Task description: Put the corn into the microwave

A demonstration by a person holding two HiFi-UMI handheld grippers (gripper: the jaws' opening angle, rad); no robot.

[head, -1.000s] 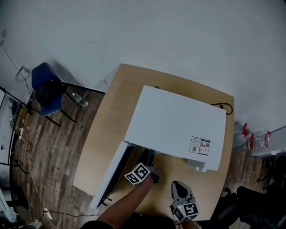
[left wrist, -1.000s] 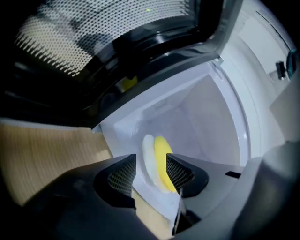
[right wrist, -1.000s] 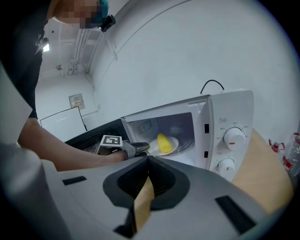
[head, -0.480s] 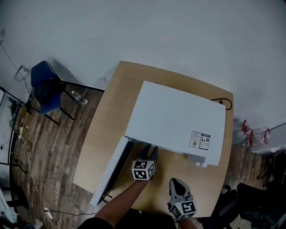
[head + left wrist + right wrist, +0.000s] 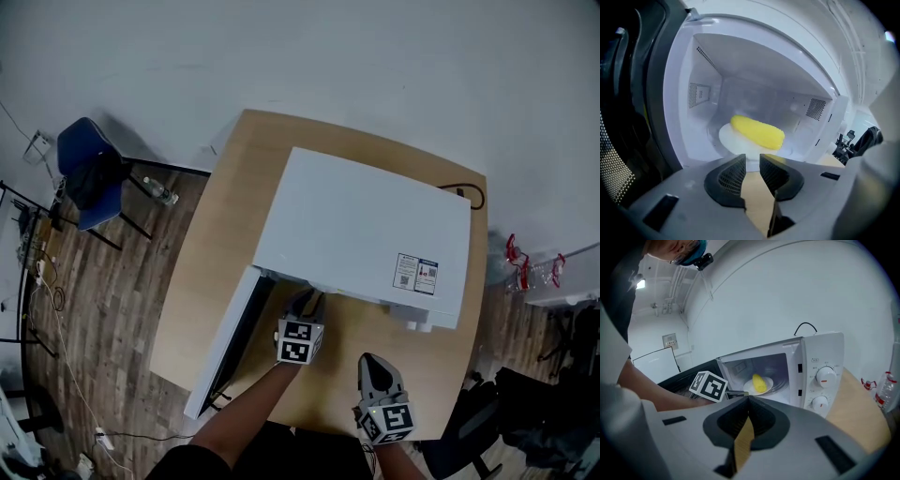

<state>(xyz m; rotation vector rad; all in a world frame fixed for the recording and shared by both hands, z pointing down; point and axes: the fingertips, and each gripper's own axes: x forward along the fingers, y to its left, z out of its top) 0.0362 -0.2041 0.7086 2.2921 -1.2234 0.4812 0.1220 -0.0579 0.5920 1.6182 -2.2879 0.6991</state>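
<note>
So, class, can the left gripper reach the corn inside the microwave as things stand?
Probably yes: the microwave door stands open and the corn lies on a plate straight ahead of the left gripper, nothing between. Its empty jaws are closing, though.

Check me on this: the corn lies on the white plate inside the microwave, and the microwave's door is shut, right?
The door is not shut: it stands swung open, as the head view shows. The corn does lie on the white plate inside the microwave.
</note>
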